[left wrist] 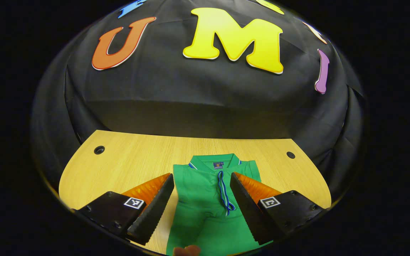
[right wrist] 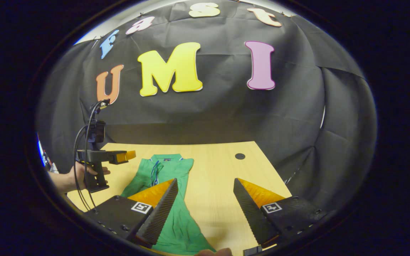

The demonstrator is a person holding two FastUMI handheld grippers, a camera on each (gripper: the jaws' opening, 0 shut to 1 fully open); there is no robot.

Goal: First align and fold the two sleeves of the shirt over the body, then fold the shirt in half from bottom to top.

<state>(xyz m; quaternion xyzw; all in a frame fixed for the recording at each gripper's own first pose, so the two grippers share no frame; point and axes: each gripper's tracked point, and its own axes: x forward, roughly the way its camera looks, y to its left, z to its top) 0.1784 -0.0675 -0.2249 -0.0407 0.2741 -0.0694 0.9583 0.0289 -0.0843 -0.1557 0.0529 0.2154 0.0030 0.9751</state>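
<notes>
Shirt [left wrist: 205, 199] lies flat mid-table [left wrist: 133, 160], collar toward the back wall, sleeves look already folded in, though the hem's cut off so can't be sure. Plenty of bare wood on both sides. Left gripper [left wrist: 201, 209] hovers above it, fingers apart. Right gripper [right wrist: 205, 209] spread too, over the shirt's right edge.

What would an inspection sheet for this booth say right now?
Surface: wooden table, two round holes in it.
Job's things: green shirt lying flat, collar away from the person, sleeves already folded in, bottom half not yet folded up.
Clutter: nothing seen.
Grippers: left gripper open above the shirt; right gripper open above the shirt's edge and bare table.
Cables: black cables hang from the left gripper.
Surroundings: black cloth wall.
</notes>
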